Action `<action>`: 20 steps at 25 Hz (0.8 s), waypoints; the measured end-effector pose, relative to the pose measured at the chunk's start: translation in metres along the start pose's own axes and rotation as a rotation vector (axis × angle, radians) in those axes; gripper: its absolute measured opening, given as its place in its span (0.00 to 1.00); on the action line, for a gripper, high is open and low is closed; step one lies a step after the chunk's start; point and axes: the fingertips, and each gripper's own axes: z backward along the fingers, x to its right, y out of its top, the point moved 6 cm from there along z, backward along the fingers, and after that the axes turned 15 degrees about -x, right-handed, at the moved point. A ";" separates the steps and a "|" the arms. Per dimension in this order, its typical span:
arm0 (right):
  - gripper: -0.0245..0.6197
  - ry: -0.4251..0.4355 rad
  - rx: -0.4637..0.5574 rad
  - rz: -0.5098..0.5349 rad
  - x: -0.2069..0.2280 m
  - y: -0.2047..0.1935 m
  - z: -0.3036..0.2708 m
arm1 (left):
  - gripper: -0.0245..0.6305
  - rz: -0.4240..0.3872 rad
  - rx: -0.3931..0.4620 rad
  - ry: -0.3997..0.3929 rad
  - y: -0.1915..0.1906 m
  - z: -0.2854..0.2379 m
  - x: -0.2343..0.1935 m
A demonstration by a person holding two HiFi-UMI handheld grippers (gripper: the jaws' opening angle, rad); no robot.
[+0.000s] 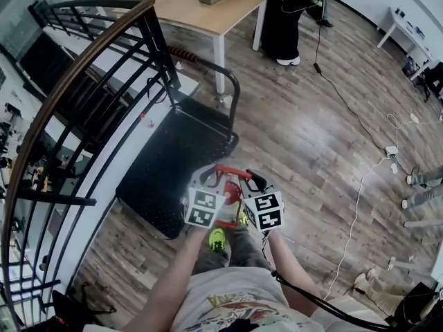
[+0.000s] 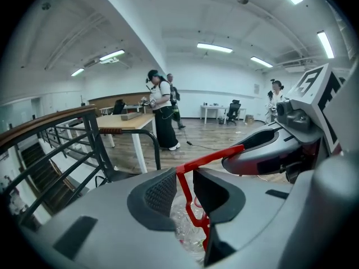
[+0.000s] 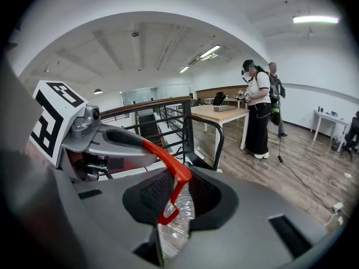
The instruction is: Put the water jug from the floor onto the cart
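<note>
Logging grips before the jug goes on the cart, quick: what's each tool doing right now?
Left tool: closed on the red handle of the water jug.
Right tool: closed on the same red handle.

"The handle (image 2: 210, 159) looks like glossy red plastic, and the jug (image 3: 179, 214) like clear, crinkled plastic."

"The pads (image 3: 155, 193) are matt, dotted black. At nine o'clock the cart (image 1: 166, 171) deck is matt black, and the floor (image 1: 311, 137) is shiny wood."
</note>
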 end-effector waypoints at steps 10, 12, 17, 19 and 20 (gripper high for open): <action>0.17 0.134 -0.021 0.123 0.032 0.036 -0.054 | 0.19 0.132 -0.011 0.110 0.012 -0.039 -0.034; 0.17 0.152 -0.021 0.149 0.032 0.042 -0.066 | 0.19 0.153 -0.008 0.136 0.011 -0.044 -0.043; 0.17 0.196 -0.028 0.197 0.030 0.062 -0.086 | 0.19 0.202 -0.004 0.176 0.012 -0.047 -0.065; 0.17 0.206 -0.032 0.208 0.029 0.072 -0.096 | 0.19 0.210 -0.002 0.186 0.015 -0.049 -0.077; 0.17 0.210 -0.035 0.214 0.027 0.076 -0.101 | 0.19 0.214 -0.001 0.192 0.015 -0.050 -0.083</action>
